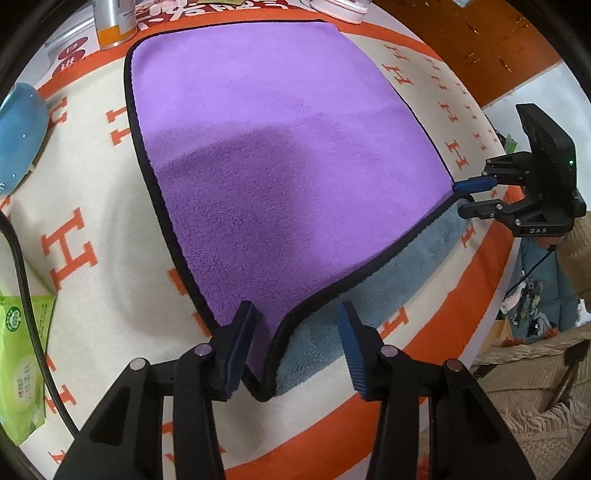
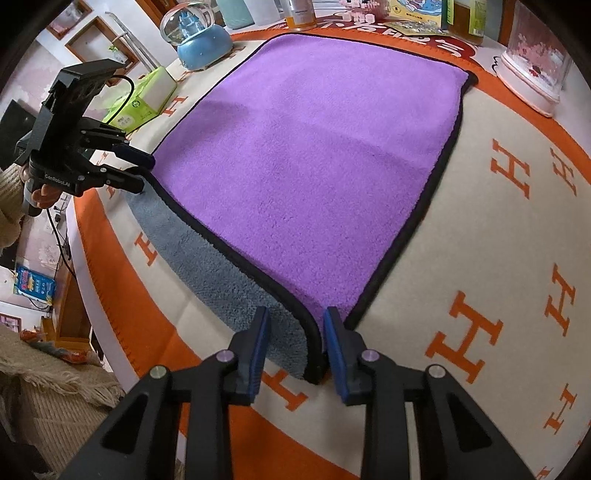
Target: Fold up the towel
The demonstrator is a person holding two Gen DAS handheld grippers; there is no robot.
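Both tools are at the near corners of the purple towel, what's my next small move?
Probably close both. The left tool and right tool each stand open around a near corner of the towel, whose near edge is lifted, showing grey underside. Grip before carrying it toward the far edge.

A cream blanket (image 2: 480,229) with orange H letters and an orange border covers the surface. At upper left of the right view stand a blue snow globe (image 2: 199,37) and a green tissue pack (image 2: 144,99). A pink-based dome (image 2: 532,66) sits at upper right. An orange-banded bottle (image 1: 112,22) stands at top left of the left view.
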